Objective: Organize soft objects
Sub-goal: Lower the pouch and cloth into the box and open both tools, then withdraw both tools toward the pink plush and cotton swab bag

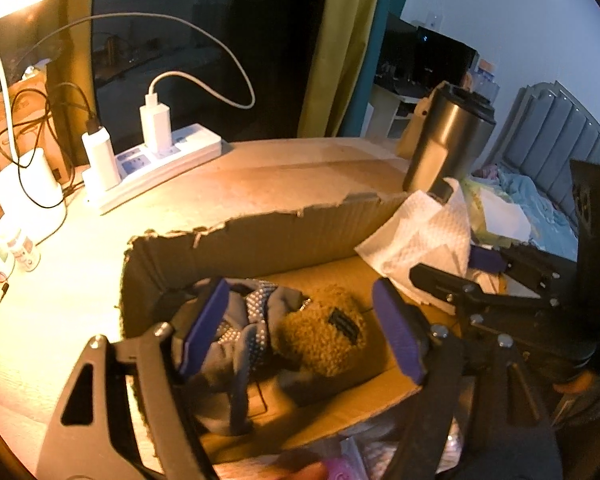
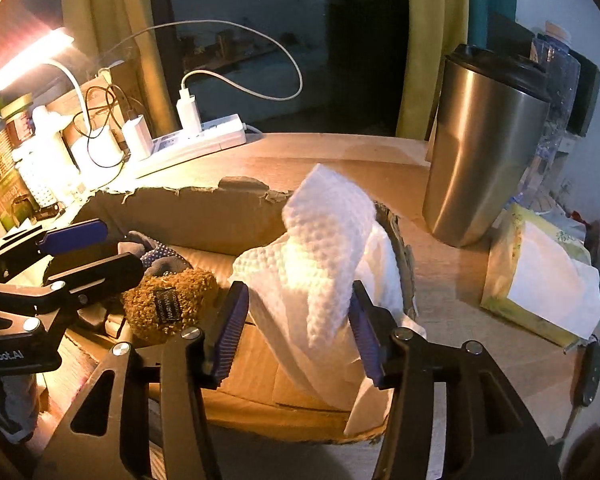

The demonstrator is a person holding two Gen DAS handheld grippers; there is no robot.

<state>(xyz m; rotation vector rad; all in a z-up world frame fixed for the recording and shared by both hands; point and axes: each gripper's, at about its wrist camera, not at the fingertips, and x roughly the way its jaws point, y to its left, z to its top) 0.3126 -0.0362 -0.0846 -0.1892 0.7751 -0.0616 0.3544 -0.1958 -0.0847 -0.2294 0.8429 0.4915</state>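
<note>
A torn cardboard box [image 1: 260, 236] is seen on a wooden desk [image 1: 80, 300] lit by a desk lamp [image 2: 28, 60], with soft items gathered inside it. A brown fuzzy pouch [image 1: 324, 336] with a small dark label is laid on the box floor, and a grey cloth trimmed with pearl beads [image 1: 244, 320] is bunched against its left side, touching it. The left gripper [image 1: 300, 328] is held over these two items with its purple pads spread apart; the pouch and the cloth are framed between the pads, but neither pad is pressed on them. At the right end of the box a white embossed paper towel [image 2: 324, 248] is draped over the torn wall, part of it inside and part hanging across the rim. The right gripper [image 2: 296, 332] is positioned around the lower fold of that towel with its jaws parted; the towel is seen between the pads, close to the right one, though whether it is touched cannot be told. A steel tumbler [image 2: 484, 152] with a dark lid is stood upright on the desk just beyond the box, and a pack of tissues [image 2: 540, 272] is laid to its right. A white power strip [image 1: 160, 168] with two chargers plugged in is placed at the far left edge of the desk, well apart from the box.
</note>
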